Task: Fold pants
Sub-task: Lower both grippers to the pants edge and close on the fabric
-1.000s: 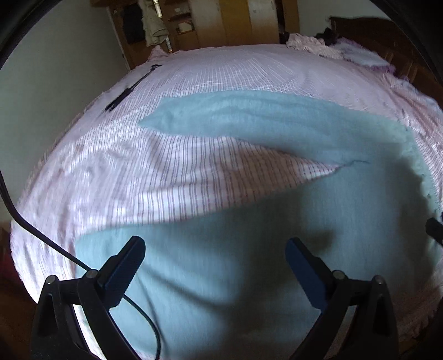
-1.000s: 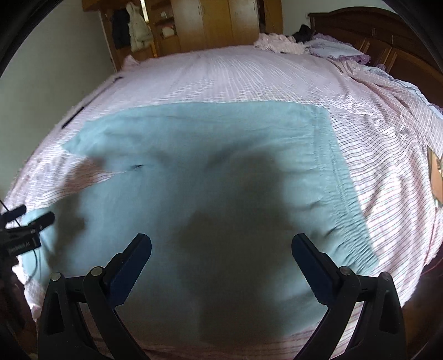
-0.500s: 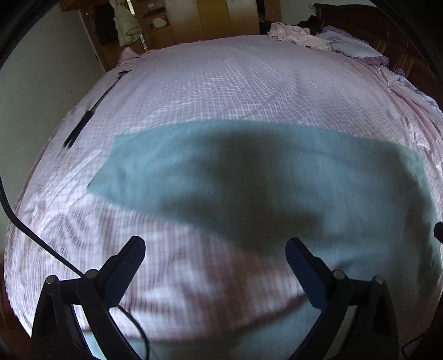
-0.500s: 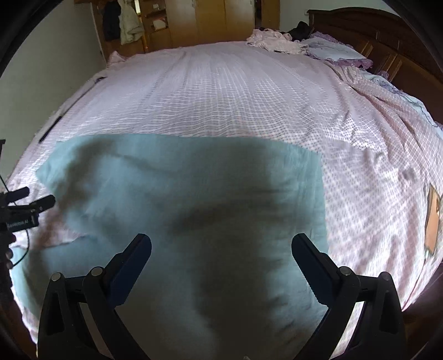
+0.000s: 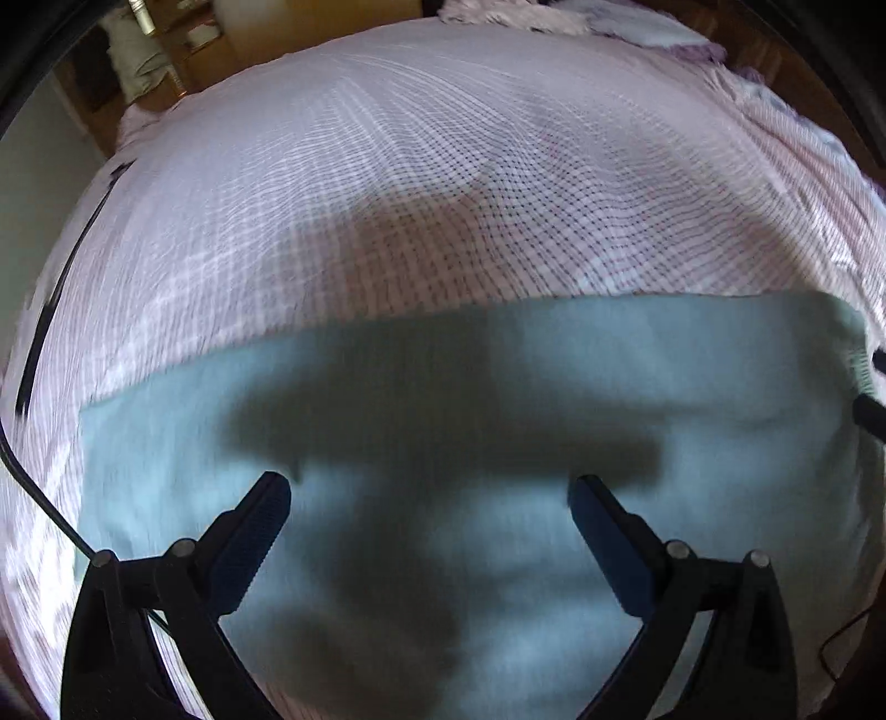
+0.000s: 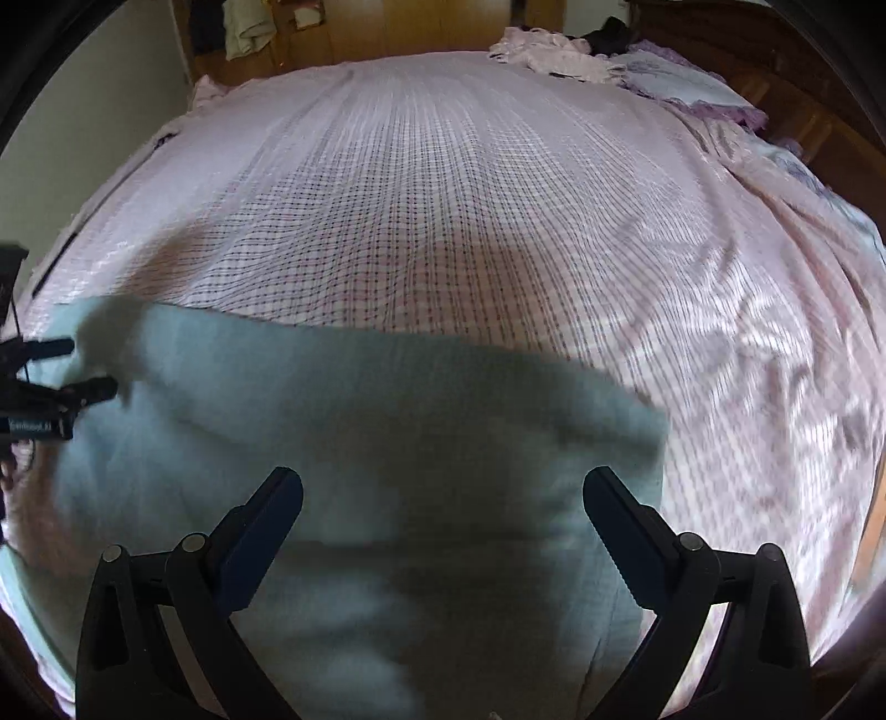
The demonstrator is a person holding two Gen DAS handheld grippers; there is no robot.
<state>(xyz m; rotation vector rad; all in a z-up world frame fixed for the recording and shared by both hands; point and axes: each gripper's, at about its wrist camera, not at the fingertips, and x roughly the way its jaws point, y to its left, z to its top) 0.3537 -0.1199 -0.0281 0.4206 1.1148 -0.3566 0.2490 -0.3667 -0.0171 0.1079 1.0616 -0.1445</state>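
Light teal pants (image 5: 498,421) lie flat on a pink checked bedsheet (image 5: 421,166), filling the lower half of both wrist views. My left gripper (image 5: 429,498) hangs open above the cloth, nothing between its blue pads. In the right wrist view the pants (image 6: 360,421) reach to a far right corner near the middle right, and my right gripper (image 6: 443,493) is open over them, holding nothing. The left gripper's fingertips (image 6: 83,387) show at the left edge of the right wrist view, over the pants' far left corner. Dark shadows of the grippers fall on the fabric.
The bedsheet (image 6: 470,194) stretches far beyond the pants. Crumpled pink clothes (image 6: 548,55) and a pillow (image 6: 681,83) lie at the head of the bed, by a dark wooden headboard (image 6: 786,72). A wardrobe (image 6: 343,27) stands behind. A black strap (image 5: 50,293) lies along the bed's left edge.
Both grippers have swung forward and tilted up, so the pants slid down in both views. The split between the two legs seen a second ago is out of sight. Both stay open.
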